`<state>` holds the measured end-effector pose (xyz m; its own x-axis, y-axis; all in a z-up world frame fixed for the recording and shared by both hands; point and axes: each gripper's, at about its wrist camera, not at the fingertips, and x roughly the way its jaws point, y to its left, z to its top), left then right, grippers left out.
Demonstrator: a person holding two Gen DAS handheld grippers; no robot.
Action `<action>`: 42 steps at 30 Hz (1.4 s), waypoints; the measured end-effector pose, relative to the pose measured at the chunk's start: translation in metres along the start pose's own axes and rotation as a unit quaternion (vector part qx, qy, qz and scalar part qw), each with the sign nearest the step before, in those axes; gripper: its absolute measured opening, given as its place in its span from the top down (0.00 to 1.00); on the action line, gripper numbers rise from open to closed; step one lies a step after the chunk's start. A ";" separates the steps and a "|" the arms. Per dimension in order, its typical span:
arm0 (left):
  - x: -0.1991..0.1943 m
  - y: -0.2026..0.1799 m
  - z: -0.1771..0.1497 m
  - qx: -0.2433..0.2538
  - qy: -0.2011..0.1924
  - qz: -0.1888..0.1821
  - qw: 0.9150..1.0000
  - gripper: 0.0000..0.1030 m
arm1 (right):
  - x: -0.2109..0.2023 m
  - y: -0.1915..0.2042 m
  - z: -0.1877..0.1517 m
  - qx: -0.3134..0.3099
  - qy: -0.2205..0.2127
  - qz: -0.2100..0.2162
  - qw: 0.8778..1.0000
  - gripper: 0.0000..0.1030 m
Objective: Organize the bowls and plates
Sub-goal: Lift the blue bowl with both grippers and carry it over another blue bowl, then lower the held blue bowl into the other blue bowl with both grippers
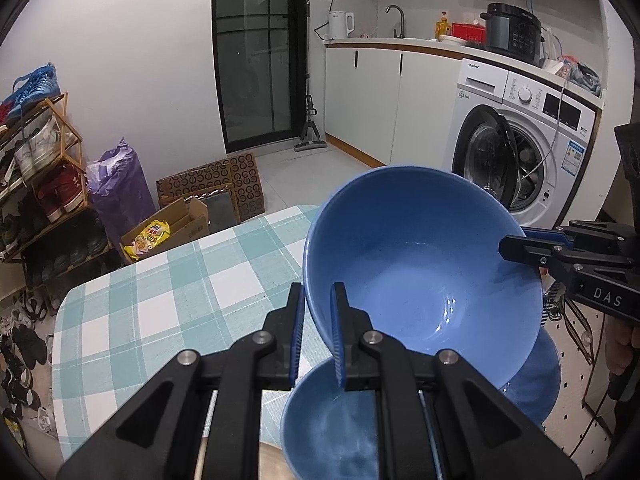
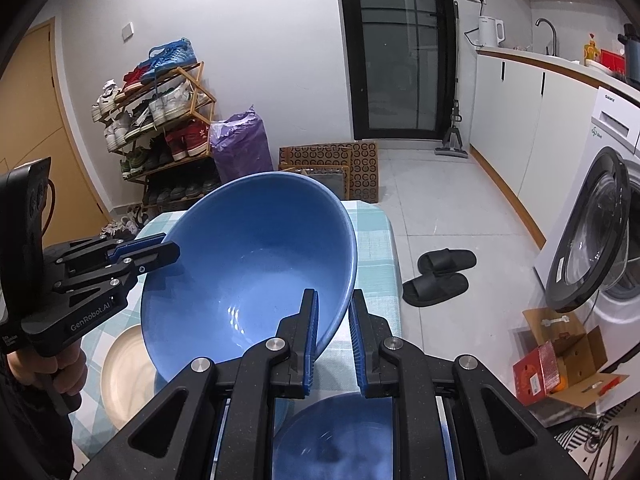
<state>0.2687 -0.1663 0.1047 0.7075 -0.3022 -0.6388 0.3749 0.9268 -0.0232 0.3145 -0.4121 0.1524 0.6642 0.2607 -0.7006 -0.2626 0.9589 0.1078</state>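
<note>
A large blue bowl (image 1: 424, 264) is held tilted in the air above the table, gripped on opposite sides of its rim by both grippers. My left gripper (image 1: 318, 320) is shut on its near left rim; it shows at the left in the right wrist view (image 2: 170, 250). My right gripper (image 2: 334, 328) is shut on the bowl's (image 2: 248, 264) right rim; it shows at the right in the left wrist view (image 1: 508, 246). A smaller blue bowl (image 1: 332, 420) sits on the table below, also seen in the right wrist view (image 2: 340, 436). Another blue dish (image 1: 536, 384) lies under the lifted bowl.
The table has a teal checked cloth (image 1: 160, 300). A beige plate (image 2: 124, 376) lies on it to the left. A washing machine (image 1: 520, 148), a shoe rack (image 2: 160, 120), cardboard boxes (image 2: 560, 360) and black slippers (image 2: 440, 276) stand around on the floor.
</note>
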 end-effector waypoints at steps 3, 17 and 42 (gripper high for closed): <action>-0.005 0.001 -0.003 -0.002 -0.001 0.002 1.000 0.90 | -0.006 0.007 -0.001 -0.003 -0.003 0.002 1.000 0.85; -0.028 0.012 -0.022 -0.013 -0.006 0.012 1.000 0.90 | -0.015 0.029 -0.014 -0.009 -0.001 0.017 1.000 0.85; -0.037 0.025 -0.060 -0.033 0.011 0.012 0.999 0.90 | -0.002 0.058 -0.051 -0.013 0.027 0.034 0.999 0.85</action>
<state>0.2161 -0.1185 0.0811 0.7019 -0.2758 -0.6567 0.3171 0.9466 -0.0586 0.2624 -0.3624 0.1242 0.6062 0.3179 -0.7290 -0.3242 0.9358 0.1385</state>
